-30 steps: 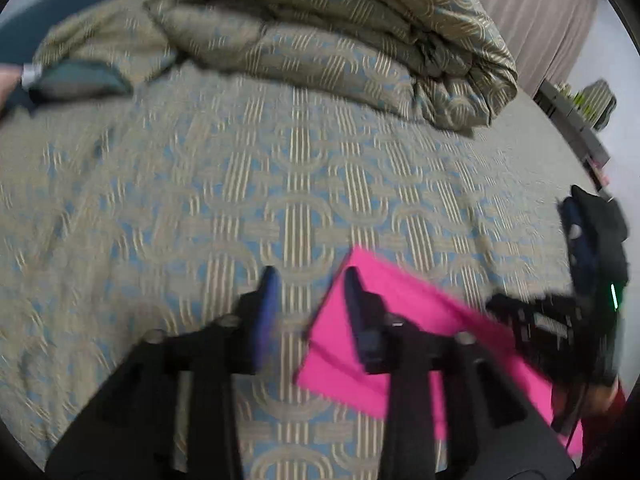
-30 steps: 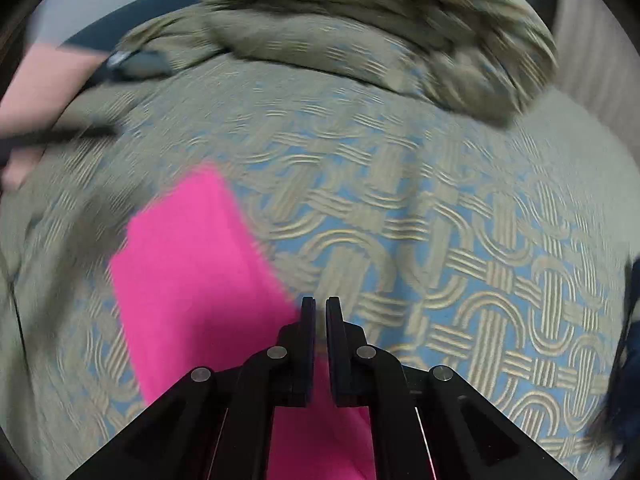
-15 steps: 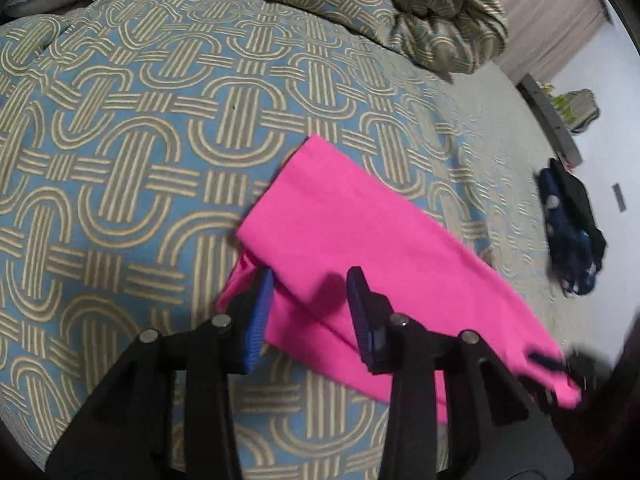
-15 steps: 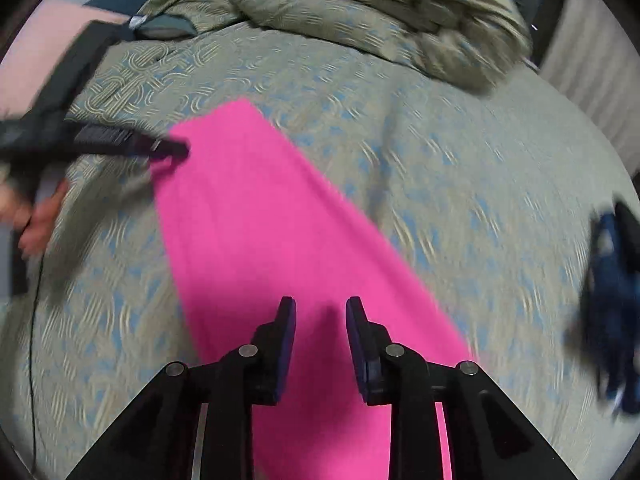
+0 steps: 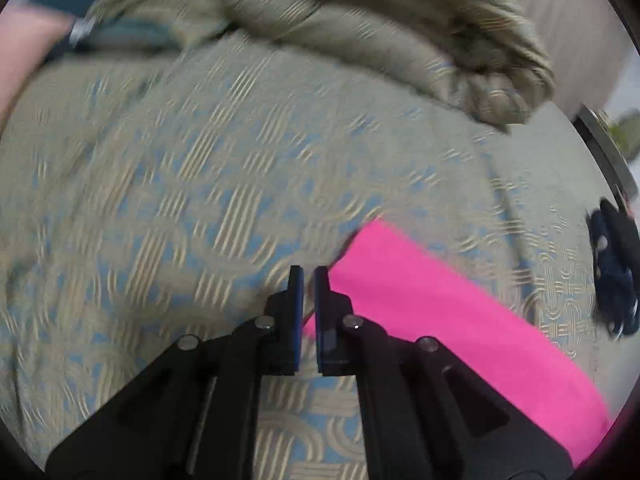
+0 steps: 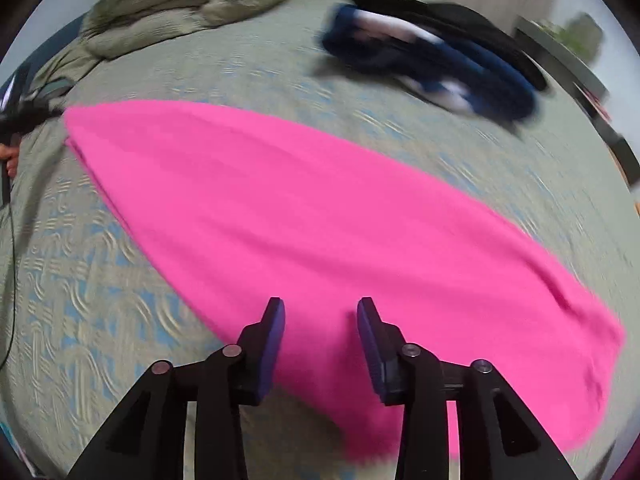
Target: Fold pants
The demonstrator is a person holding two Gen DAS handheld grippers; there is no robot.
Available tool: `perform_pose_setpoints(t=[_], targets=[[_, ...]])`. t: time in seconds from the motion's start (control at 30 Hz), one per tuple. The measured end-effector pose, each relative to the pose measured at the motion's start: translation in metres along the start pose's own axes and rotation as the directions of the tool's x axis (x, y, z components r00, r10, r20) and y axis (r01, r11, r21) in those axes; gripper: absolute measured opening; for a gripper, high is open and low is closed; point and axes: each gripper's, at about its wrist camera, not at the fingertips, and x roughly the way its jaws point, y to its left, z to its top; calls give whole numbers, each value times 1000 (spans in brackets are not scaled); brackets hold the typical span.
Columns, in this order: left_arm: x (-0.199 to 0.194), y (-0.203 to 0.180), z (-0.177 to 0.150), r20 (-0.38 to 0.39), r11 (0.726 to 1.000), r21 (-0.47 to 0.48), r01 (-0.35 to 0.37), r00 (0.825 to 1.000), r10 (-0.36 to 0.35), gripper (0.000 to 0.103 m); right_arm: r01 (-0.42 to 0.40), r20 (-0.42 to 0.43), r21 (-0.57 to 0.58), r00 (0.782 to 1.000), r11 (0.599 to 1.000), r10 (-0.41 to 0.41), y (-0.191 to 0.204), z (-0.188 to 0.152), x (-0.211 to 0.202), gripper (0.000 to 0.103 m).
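Bright pink pants (image 6: pixel 320 220) lie stretched flat across the patterned bedspread (image 6: pixel 100 280), running from far left to near right. In the left wrist view my left gripper (image 5: pixel 307 280) is shut on the pants' (image 5: pixel 440 312) near left corner, and a sliver of pink shows between its fingers. From the right wrist view that gripper (image 6: pixel 24 118) sits at the pants' far left end. My right gripper (image 6: pixel 320 312) hovers over the middle of the near edge. Its jaws are opening, and the pink cloth beneath them is not pinched.
A bunched quilt (image 5: pixel 380 40) is heaped at the back of the bed. Dark blue and black clothes (image 6: pixel 432 60) lie beyond the pants to the right. A shelf edge (image 5: pixel 608 152) stands past the bed's right side. A thin cable (image 6: pixel 12 240) hangs at the left.
The left gripper's jaws closed on the pants' corner. The right gripper went from shut to open and swept fast to the right along the pants, which brought the dark clothes into its view.
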Motion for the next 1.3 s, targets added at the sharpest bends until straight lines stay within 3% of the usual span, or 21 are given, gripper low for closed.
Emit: perform_pose_setpoints(t=[0.1,0.17,0.2,0.27,0.33,0.4,0.43,0.47,0.5,0.53,0.6,0.63,0.8,0.9,0.97,1.03,1.1,1.2,1.3], targets=[[-9,10,-21,-27,996,-76,54,998,-56,6,18,0,111,1000,994,-18,-38,-29,-15,40],[-23,-10,-45,-45,993,-25,118,992,-119,12,33,6,182,999,983,-35,-62,-38,-24,41],[-30,-29,-62,-79,985,34,169,983,-166,14,47,8,255,999,966,-50,-83,-49,-29,41],[-48,-70,-102,-161,937,144,317,942,-294,14,61,12,362,997,930,-70,-109,-62,-38,45],[-70,-122,-157,-283,823,247,511,850,-443,23,48,36,442,997,896,-71,-131,-76,-47,46],[-86,-165,-204,-402,699,319,640,760,-511,35,38,60,490,995,871,-78,-149,-90,-55,52],[-97,-196,-240,-485,604,354,714,692,-535,39,37,73,509,994,860,-85,-157,-97,-60,54],[-102,-213,-259,-527,556,369,744,661,-534,39,36,80,520,993,853,-91,-163,-100,-61,56],[-109,-240,-290,-588,485,402,776,625,-513,39,28,99,542,990,840,-97,-172,-109,-66,57],[-112,-260,-311,-620,441,432,787,614,-489,39,17,111,554,989,832,-94,-178,-111,-68,57],[-113,-291,-346,-665,379,471,797,603,-441,39,-14,141,581,986,814,-83,-184,-117,-71,59],[-113,-304,-359,-680,364,481,798,601,-420,39,-38,162,600,984,799,-75,-192,-125,-73,60],[-118,-345,-374,-653,331,533,779,627,-425,39,-75,200,633,977,770,-69,-214,-147,-74,61],[-119,-354,-373,-637,320,567,759,651,-413,40,-95,203,655,978,749,-53,-224,-157,-72,62],[-118,-360,-377,-623,316,604,731,681,-385,40,-89,194,663,979,743,-56,-227,-159,-68,62],[-111,-365,-379,-615,315,623,716,697,-369,40,-62,177,670,981,740,-77,-231,-159,-65,62],[-110,-367,-381,-607,315,632,708,705,-368,40,-51,177,674,980,737,-94,-234,-156,-64,65],[-108,-371,-383,-607,319,624,713,700,-378,48,-71,204,703,973,708,-104,-240,-155,-64,75],[-111,-382,-390,-591,308,637,706,705,-394,49,-130,227,731,972,670,-58,-249,-156,-60,75]])
